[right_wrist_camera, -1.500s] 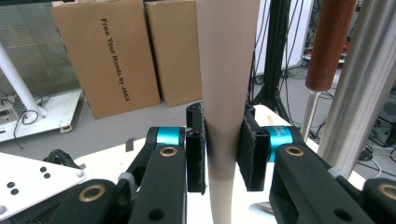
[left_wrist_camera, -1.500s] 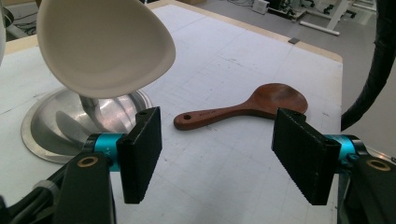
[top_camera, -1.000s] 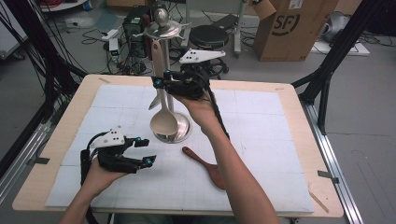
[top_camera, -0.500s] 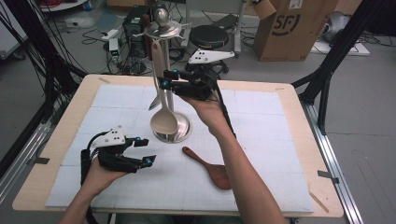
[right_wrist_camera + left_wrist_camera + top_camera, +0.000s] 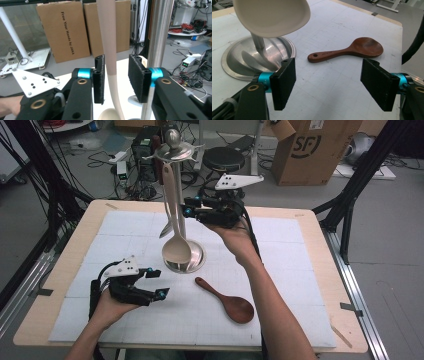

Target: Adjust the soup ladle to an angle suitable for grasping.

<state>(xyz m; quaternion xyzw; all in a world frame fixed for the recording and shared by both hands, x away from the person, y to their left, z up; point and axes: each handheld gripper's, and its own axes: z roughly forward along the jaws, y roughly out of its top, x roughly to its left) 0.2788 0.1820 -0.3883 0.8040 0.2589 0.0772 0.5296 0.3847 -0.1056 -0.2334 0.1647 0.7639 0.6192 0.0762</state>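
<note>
A cream spoon point(image 5: 176, 251) hangs from the top of a metal stand point(image 5: 195, 262) at mid-table. My right gripper point(image 5: 190, 207) reaches in from the right at the height of the handle. In the right gripper view the cream spoon's handle point(image 5: 107, 37) stands between the jaws of my right gripper point(image 5: 116, 75), close to the left pad with a gap at the right pad; the jaws have just been closing and are open. A brown wooden spoon point(image 5: 225, 297) lies flat on the mat. My left gripper point(image 5: 159, 282) rests low at front left, open and just opening wider, with nothing between its pads.
A white gridded mat point(image 5: 280, 270) covers the wooden table point(image 5: 320, 285). Behind the table stand a cardboard box point(image 5: 310, 150), a black stool point(image 5: 225, 157), and cables and electronics on the floor. In the left gripper view the stand's base point(image 5: 237, 60) sits close at the left.
My right hand has shifted a little to the right beside the stand, so its forearm now uncovers the whole wooden spoon. The left hand has stayed in place.
</note>
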